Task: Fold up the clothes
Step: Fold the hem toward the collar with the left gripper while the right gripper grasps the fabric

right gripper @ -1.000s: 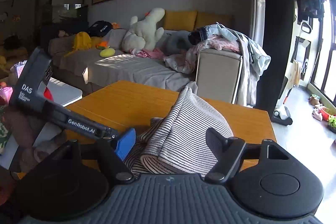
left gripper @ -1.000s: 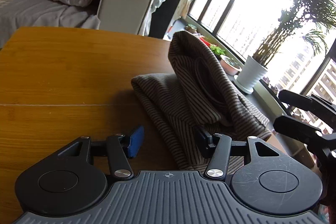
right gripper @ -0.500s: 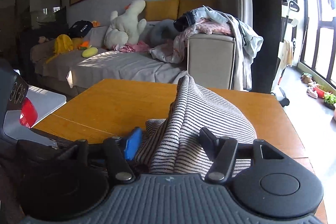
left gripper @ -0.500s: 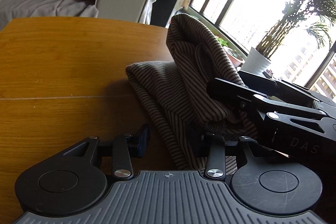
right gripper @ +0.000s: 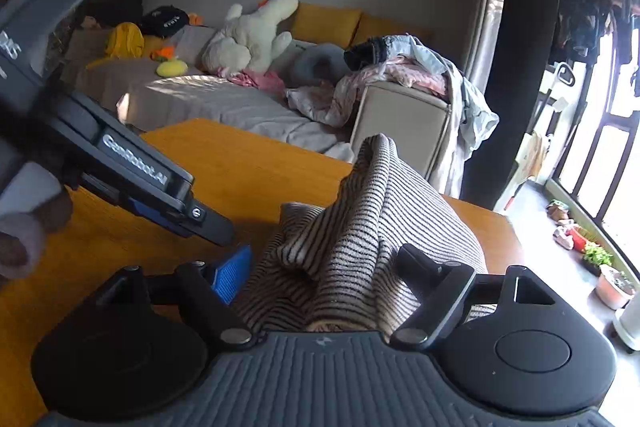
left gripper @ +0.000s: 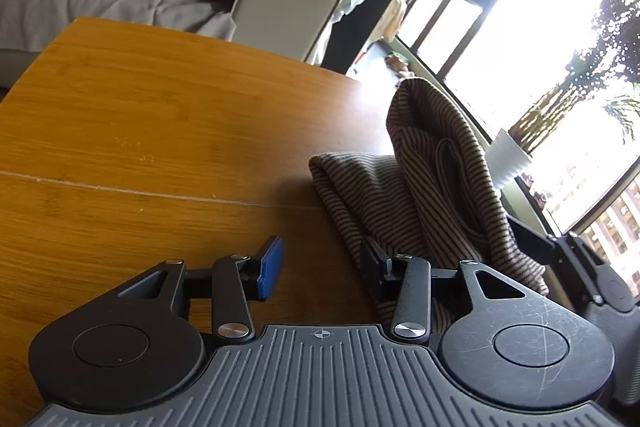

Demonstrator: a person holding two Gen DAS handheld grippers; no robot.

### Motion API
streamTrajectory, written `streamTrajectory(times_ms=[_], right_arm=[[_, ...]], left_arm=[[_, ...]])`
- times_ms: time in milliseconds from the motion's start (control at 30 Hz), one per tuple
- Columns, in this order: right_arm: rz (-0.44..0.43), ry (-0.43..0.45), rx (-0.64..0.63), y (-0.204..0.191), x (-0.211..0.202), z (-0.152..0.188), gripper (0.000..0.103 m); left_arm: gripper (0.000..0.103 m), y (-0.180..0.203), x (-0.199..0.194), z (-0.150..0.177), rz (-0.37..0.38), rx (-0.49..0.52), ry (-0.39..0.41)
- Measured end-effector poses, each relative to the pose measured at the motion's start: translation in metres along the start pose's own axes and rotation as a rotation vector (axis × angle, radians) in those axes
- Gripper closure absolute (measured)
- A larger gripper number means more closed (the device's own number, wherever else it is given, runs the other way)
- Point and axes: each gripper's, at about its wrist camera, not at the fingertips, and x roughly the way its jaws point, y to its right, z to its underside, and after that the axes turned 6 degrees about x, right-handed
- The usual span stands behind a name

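Left gripper (left gripper: 320, 267) sits low over the wooden bench (left gripper: 140, 147), gap fairly narrow, and it's just been opening a bit. Only bare bench shows between its fingers. The right-hand finger (left gripper: 374, 267) is right up against the near edge of the striped sweater (left gripper: 420, 195), but nothing's pinched.

Right gripper (right gripper: 328, 271) is spread wide and has just been opening too. The sweater is bunched up between its fingers in that view, with the blue pad (right gripper: 232, 275) just beside the fabric and not squeezing it as far as I can see.

The sweater is on the bench, toward the right of the left camera's frame, near the window side. The bottom part lies folded flat with a rounded edge, and another part stands up in a crumpled peak above it.

From the right camera you can also see the other gripper coming in from the left of the frame, tip just beside the sweater. A sofa (right gripper: 240, 107) piled with clothes and a plush toy (right gripper: 252, 35) sit behind the bench.
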Motion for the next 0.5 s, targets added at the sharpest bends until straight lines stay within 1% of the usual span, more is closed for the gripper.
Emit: streamTrajectory(times_ms=[33,67,100,133,233,267,367,433,500], right_arm=[[0.020,0.001,0.015,0.004,0.004,0.001,0.028],[0.035,0.003,0.034,0.009,0.006,0.001,0.037],[0.024,0.010,0.074,0.020,0.004,-0.002,0.058],[0.013,0.017,0.111,0.030,0.002,-0.005,0.072],[-0.005,0.054,0.141,0.056,-0.016,-0.017,0.077],[-0.012,0.067,0.142,0.062,-0.024,-0.023,0.077],[-0.100,0.081,0.172,0.074,-0.046,-0.042,0.079],[-0.166,0.071,0.164,0.068,-0.054,-0.043,0.079],[-0.197,0.040,0.179,0.058,-0.049,-0.036,0.079]], left_arm=[[0.057,0.000,0.001,0.000,0.019,-0.013,-0.010],[0.057,0.001,0.003,0.001,0.048,-0.024,-0.022],[0.057,0.002,0.004,0.002,0.078,-0.036,-0.035],[0.057,0.002,0.007,0.004,0.125,-0.055,-0.051],[0.057,0.005,0.020,0.007,0.245,-0.103,-0.104],[0.056,0.006,0.025,0.008,0.268,-0.117,-0.123],[0.055,0.008,0.031,0.008,0.285,-0.128,-0.125],[0.055,0.005,0.033,0.007,0.297,-0.144,-0.126],[0.056,0.001,0.035,0.007,0.307,-0.161,-0.124]])
